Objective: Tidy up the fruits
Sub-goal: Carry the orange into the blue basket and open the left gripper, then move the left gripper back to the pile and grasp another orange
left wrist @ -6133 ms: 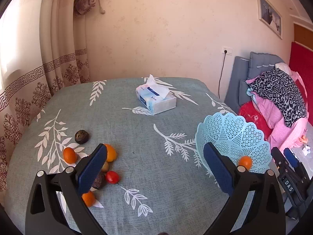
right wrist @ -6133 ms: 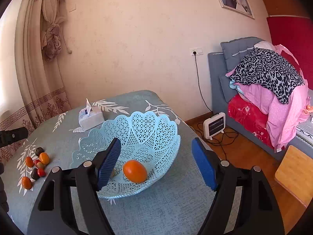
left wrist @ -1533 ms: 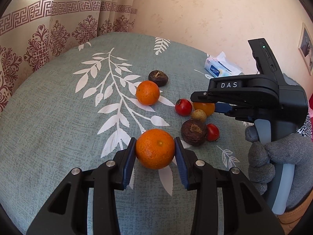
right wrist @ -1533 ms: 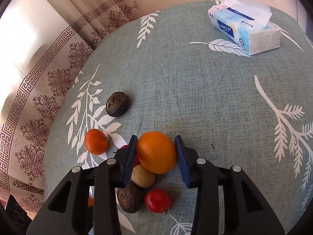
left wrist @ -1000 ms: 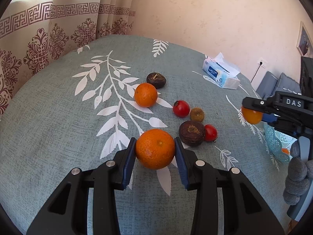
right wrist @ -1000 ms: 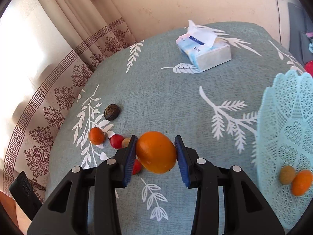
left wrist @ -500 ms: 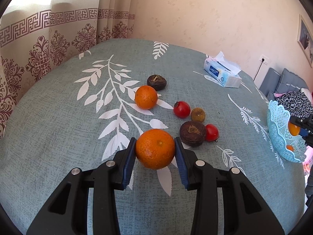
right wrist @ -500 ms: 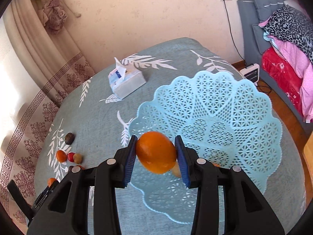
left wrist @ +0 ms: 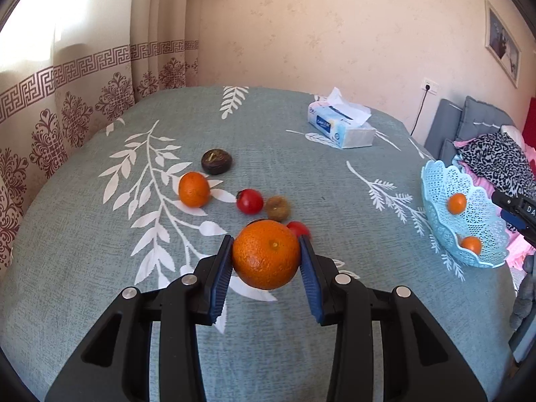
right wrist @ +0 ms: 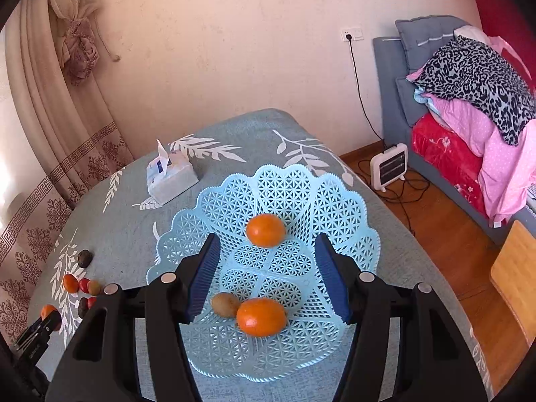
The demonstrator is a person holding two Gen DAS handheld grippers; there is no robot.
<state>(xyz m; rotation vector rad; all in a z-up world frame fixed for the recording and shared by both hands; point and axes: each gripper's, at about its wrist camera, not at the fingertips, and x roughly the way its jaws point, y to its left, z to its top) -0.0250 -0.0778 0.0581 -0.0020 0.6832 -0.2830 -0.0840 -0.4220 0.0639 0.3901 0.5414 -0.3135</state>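
My left gripper (left wrist: pixel 266 244) is shut on a large orange (left wrist: pixel 266 254), held just above the leaf-print tablecloth. Beyond it lie a small orange (left wrist: pixel 194 189), a dark fruit (left wrist: pixel 216 161), two tomatoes (left wrist: pixel 249 201) and a brown fruit (left wrist: pixel 277 207). My right gripper (right wrist: pixel 266 244) hangs over the light blue basket (right wrist: pixel 338 207). Its jaws are opening, and its pads touch nothing. An orange (right wrist: pixel 265 230) lies free in the basket just past the fingertips. A second orange (right wrist: pixel 261 316) and a kiwi-like fruit (right wrist: pixel 225 305) rest lower in the basket.
A tissue box (left wrist: pixel 341 127) stands at the back of the round table. Patterned curtains hang on the left. Off the table's right side are a wooden floor, a small white heater (right wrist: pixel 388 166) and a bed piled with clothes (right wrist: pixel 475 77).
The right gripper's jaws have spread and the orange they held now lies in the basket. The left gripper has lifted its orange off the cloth and carried it towards the other fruits.
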